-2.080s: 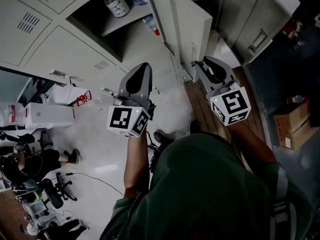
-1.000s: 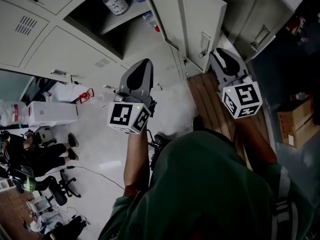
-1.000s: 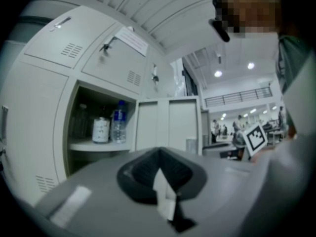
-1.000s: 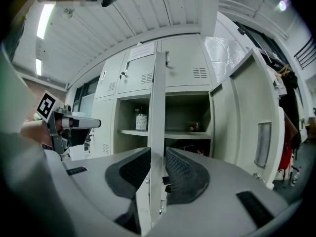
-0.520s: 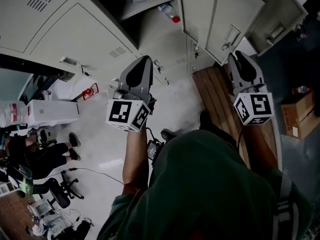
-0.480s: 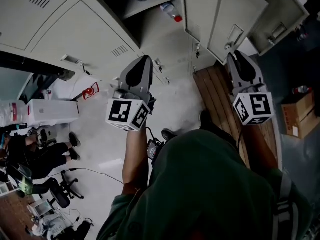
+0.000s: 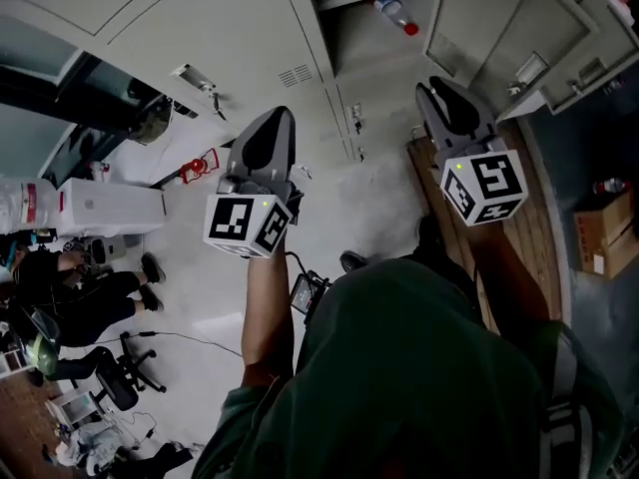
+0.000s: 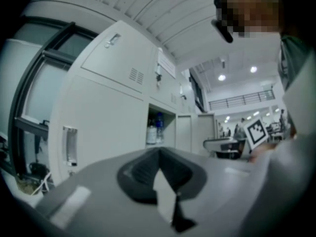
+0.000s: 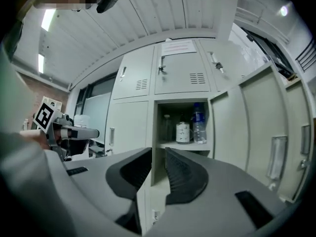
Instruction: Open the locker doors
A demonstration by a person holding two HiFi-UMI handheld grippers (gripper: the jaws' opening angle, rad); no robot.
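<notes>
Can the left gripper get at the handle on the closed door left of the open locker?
Probably yes: nothing stands between the left gripper and that handle. Its jaws are together, so they'd need opening first.

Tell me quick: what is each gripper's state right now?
Left gripper: shut, holding nothing.
Right gripper: jaws slightly apart, holding nothing.

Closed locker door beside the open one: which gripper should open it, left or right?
Left, probably. The left gripper points toward that door's handle, while the right gripper faces the already open locker.
</notes>
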